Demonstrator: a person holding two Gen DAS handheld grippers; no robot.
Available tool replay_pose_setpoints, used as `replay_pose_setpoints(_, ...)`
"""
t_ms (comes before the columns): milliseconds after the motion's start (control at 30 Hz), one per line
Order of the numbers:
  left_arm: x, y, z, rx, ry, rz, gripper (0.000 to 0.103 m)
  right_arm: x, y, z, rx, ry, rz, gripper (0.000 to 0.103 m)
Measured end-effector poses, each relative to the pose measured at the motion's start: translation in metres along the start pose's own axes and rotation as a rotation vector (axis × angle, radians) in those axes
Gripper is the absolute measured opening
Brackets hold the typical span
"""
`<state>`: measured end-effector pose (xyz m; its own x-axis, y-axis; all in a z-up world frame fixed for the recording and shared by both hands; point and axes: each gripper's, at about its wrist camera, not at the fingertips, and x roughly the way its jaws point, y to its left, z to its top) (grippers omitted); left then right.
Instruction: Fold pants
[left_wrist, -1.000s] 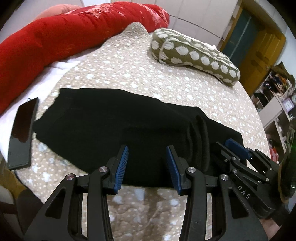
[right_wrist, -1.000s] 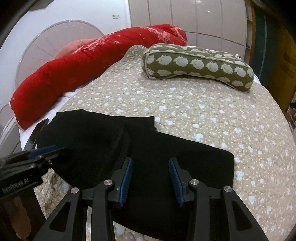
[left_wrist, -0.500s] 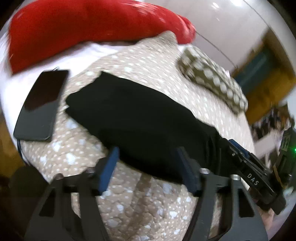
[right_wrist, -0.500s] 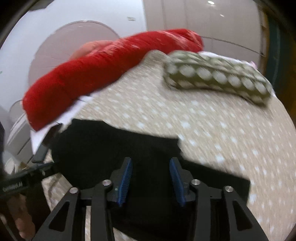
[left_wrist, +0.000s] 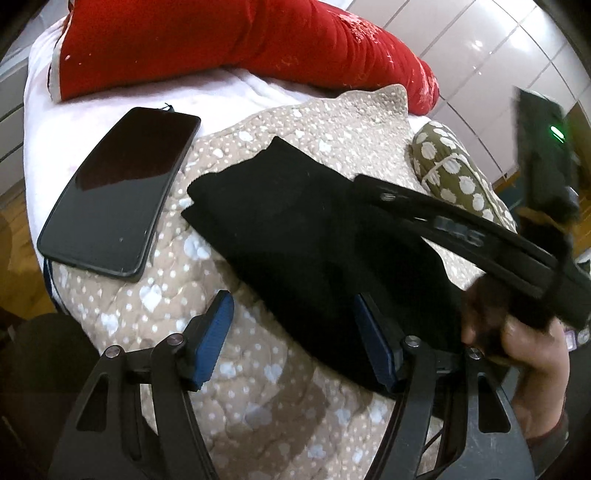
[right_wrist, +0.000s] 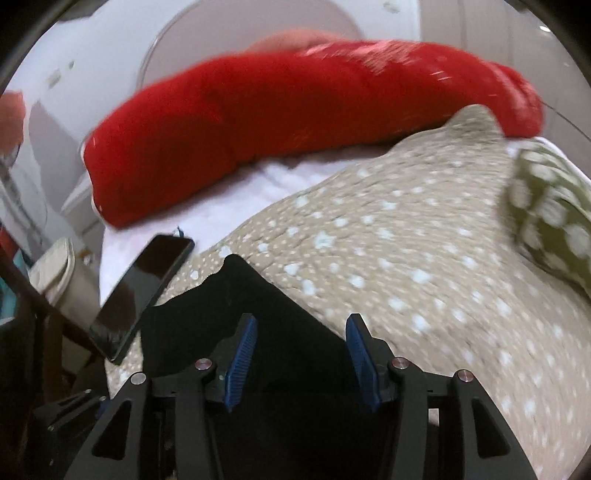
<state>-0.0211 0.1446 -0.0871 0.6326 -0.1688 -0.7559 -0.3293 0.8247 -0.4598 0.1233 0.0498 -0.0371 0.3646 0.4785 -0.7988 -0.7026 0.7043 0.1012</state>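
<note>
Since a second ago, you are swinging both views leftward: the black knit pants (left_wrist: 317, 236) are lying bunched on the quilted spotted bed cover (left_wrist: 258, 406) beside the glossy phone (left_wrist: 118, 192). Left gripper (left_wrist: 295, 343) and right gripper (right_wrist: 301, 363) fingers are standing apart, empty.

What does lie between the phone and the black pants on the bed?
In the left wrist view, only a bare strip of the dotted beige quilt lies between the phone and the black pants; they do not touch.
</note>
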Motion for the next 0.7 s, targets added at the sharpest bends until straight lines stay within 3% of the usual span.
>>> replay_pose_setpoints(100, 0.007, 0.003, 0.003, -0.025, -0.002, -0.024, 0.076, 0.026, 0.003, 0.009, -0.036, 0.042, 0.043, 0.049)
replay_pose_setpoints(200, 0.01, 0.002, 0.005, -0.022, -0.02, -0.029, 0.076, 0.047, 0.006, 0.011, -0.047, 0.062, 0.103, 0.048)
replay_pose_setpoints(233, 0.011, 0.003, 0.005, -0.024, -0.027, -0.033, 0.076, 0.05, 0.005, 0.01, -0.034, 0.049, 0.118, 0.046)
replay_pose_setpoints(267, 0.011, 0.002, 0.006, -0.024, -0.036, -0.043, 0.076, 0.05, 0.003, 0.009, -0.015, 0.035, 0.135, 0.036)
replay_pose_setpoints(300, 0.012, 0.002, 0.007, -0.021, -0.039, -0.052, 0.073, 0.048, 0.001, 0.008, 0.004, 0.022, 0.152, 0.026)
replay_pose_setpoints(333, 0.012, 0.001, 0.008, -0.013, -0.043, -0.055, 0.057, 0.043, -0.001, 0.007, 0.02, 0.004, 0.16, 0.021)
replay_pose_setpoints(400, 0.013, -0.001, 0.01, 0.006, -0.037, -0.038, 0.042, 0.03, -0.004, 0.004, 0.038, -0.033, 0.171, 0.015)
replay_pose_setpoints(433, 0.012, -0.001, 0.011, 0.006, -0.031, -0.056, 0.03, 0.023, -0.005, 0.003, 0.043, -0.053, 0.173, 0.015)
replay_pose_setpoints(500, 0.008, -0.006, 0.012, 0.025, -0.031, -0.074, 0.025, 0.006, -0.006, 0.0, 0.057, -0.099, 0.176, 0.014)
replay_pose_setpoints(700, -0.023, -0.036, 0.008, 0.14, -0.128, -0.056, 0.018, -0.049, -0.013, -0.007, 0.105, -0.234, 0.166, 0.012)
